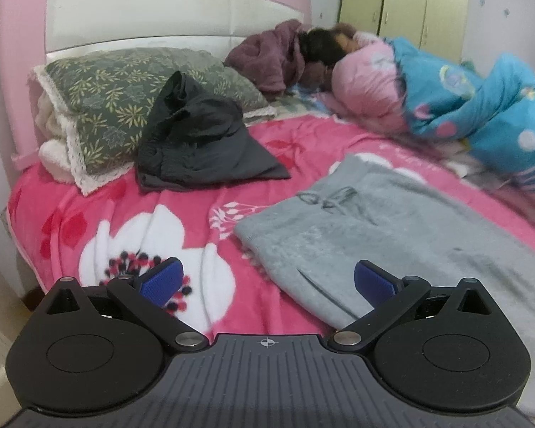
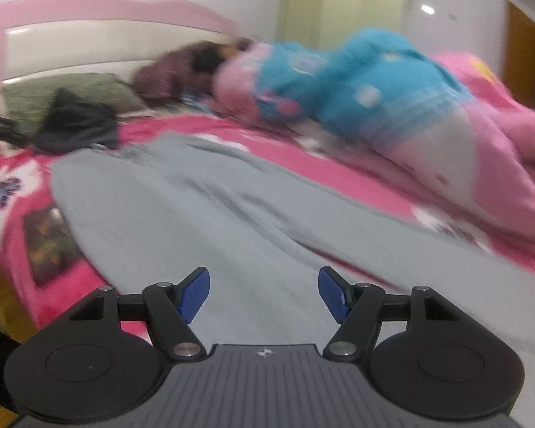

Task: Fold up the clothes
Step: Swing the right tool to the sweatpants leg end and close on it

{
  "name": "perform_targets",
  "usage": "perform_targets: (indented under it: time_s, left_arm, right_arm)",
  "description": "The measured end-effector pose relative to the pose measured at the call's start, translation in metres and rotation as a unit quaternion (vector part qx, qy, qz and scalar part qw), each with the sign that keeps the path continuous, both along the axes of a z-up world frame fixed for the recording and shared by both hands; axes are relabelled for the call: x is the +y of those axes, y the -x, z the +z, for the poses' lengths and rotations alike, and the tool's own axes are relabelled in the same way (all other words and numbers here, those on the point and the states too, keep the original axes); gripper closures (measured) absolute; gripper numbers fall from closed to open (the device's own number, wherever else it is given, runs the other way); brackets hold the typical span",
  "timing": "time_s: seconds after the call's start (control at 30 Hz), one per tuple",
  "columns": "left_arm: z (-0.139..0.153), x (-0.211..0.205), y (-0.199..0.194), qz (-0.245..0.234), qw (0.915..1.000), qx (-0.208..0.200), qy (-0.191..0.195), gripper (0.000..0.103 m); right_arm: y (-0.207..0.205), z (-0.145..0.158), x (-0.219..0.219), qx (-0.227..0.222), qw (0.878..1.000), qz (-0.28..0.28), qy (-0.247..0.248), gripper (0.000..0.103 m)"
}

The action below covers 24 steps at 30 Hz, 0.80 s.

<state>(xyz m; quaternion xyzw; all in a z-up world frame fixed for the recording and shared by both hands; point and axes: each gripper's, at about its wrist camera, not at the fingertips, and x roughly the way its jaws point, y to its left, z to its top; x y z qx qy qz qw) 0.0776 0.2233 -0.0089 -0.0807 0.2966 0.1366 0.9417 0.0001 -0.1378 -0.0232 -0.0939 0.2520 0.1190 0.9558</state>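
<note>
Right wrist view motion-blurred throughout: pale grey fleece garment [image 2: 203,214] lacks texture, its near end cut off by the frame. Person under blue and pink quilt [image 1: 456,107]: mostly covered. Dark grey crumpled garment [image 1: 199,142] hides part of the green leaf-print pillow [image 1: 107,96].

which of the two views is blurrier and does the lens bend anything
Right wrist view: heavy motion smear across the grey pants and blue quilt, though the right tongs stay sharp. Left wrist view: mostly crisp, mild blur at the right edge; the fisheye bows the headboard and darkens the corners.
</note>
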Motion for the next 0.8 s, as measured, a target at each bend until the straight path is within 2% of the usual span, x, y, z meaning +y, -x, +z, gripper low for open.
perform_targets:
  time_s: [0.1,0.2,0.27,0.4,0.53,0.6,0.67,0.7,0.73,0.8]
  left_arm:
    - [-0.006,0.001,-0.015,0.000,1.0000,0.005,-0.006,0.001]
    - [-0.012,0.005,-0.031,-0.002,1.0000,0.008,0.001,0.001]
    - [-0.018,0.008,-0.040,0.000,0.9999,0.006,0.009,0.002]
    - [-0.037,0.018,-0.053,0.007,0.9990,0.011,0.043,0.003]
    - [-0.055,0.028,-0.060,0.002,0.9961,0.027,0.084,0.005]
    - [-0.059,0.034,-0.061,-0.004,0.9929,0.025,0.116,0.007]
    - [-0.059,0.037,-0.058,-0.008,0.9906,0.016,0.136,0.007]
    - [-0.058,0.038,-0.057,-0.009,0.9904,0.011,0.137,0.008]
    - [-0.058,0.038,-0.055,-0.010,0.9903,0.006,0.138,0.009]
    - [-0.057,0.038,-0.052,-0.013,0.9903,0.000,0.138,0.012]
  right_arm:
    - [-0.020,-0.003,0.037,-0.001,0.998,0.058,0.012,0.033]
    - [-0.034,-0.012,0.075,-0.001,0.990,0.130,0.049,0.033]
    - [-0.035,-0.019,0.098,-0.007,0.980,0.179,0.083,0.034]
    - [-0.031,-0.032,0.132,-0.008,0.952,0.268,0.145,0.036]
    - [-0.033,-0.048,0.153,0.000,0.930,0.308,0.201,0.047]
    - [-0.039,-0.055,0.158,0.007,0.926,0.312,0.211,0.053]
    - [-0.047,-0.060,0.162,0.019,0.931,0.300,0.208,0.072]
    - [-0.052,-0.062,0.163,0.025,0.933,0.294,0.205,0.077]
    - [-0.056,-0.061,0.162,0.031,0.939,0.284,0.194,0.088]
    - [-0.061,-0.057,0.158,0.030,0.950,0.259,0.174,0.092]
